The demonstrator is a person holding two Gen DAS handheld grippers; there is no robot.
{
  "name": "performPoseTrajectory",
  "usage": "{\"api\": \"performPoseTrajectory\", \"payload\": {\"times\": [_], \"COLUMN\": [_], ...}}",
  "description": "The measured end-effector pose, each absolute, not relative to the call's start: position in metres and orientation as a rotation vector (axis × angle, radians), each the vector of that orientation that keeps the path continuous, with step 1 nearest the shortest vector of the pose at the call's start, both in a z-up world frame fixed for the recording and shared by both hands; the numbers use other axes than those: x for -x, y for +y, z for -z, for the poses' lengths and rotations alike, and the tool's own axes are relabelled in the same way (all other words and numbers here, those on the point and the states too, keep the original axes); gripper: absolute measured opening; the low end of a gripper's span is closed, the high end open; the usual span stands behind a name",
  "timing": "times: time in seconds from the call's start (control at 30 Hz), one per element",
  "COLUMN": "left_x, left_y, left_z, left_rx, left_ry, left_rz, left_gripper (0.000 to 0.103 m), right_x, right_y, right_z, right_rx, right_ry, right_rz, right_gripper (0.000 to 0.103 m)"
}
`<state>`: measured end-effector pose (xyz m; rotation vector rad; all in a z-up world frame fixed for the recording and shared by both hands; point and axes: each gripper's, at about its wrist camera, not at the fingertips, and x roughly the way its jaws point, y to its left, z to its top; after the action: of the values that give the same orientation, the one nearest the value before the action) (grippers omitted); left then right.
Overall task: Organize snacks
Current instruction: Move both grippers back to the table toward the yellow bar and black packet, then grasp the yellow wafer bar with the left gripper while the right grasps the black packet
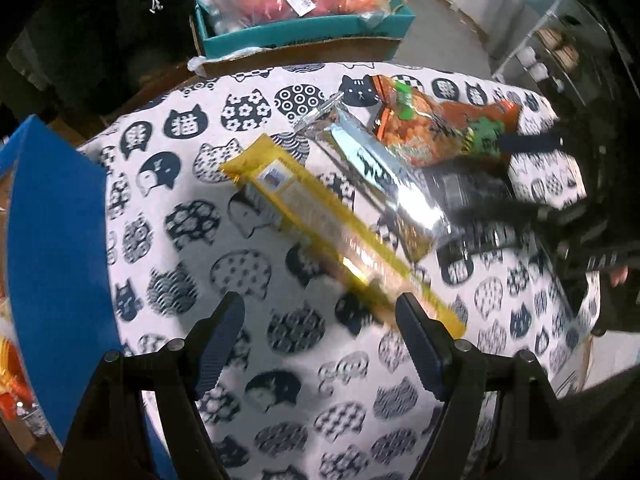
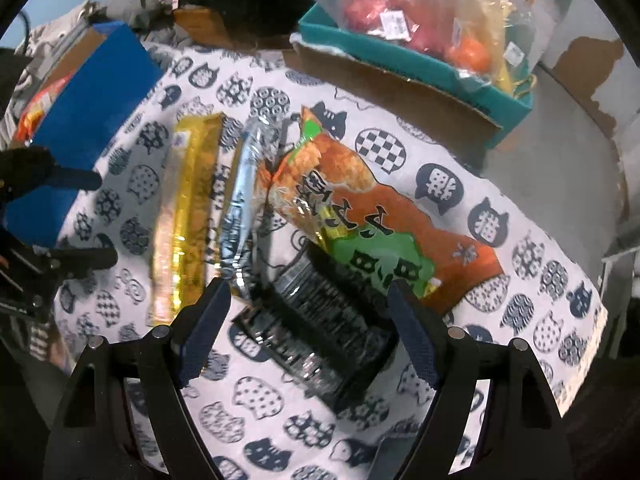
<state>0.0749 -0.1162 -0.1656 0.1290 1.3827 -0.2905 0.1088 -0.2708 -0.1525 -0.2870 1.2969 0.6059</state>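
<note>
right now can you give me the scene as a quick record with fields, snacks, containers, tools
surface: cat-print cloth
snacks on cloth: yellow packet, silver packet, orange and green bag, dark packet, side by side, some overlapping
containers: blue box at the cloth's left edge; teal box at the far side, holding a clear bag of red and orange items
left tool: open, above the near end of the yellow packet
right tool: open, over the dark packet
held: nothing
</note>
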Motion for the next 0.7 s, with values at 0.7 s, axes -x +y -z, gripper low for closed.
{"api": "performPoseTrajectory", "payload": {"times": [0.7], "left_x": [-0.097], "left_y": [-0.155], "left_z": [0.216], "left_rx": [-0.133], "left_ry": [1.449], "left_rz": [0.251], "left_gripper": [0.084], "right_x": [-0.082], "right_y": [-0.289], "right_z": [0.196], "right_rx": [0.323], "right_ry": [1.354], "right_rz": [-0.686], "right_gripper": [0.080]}}
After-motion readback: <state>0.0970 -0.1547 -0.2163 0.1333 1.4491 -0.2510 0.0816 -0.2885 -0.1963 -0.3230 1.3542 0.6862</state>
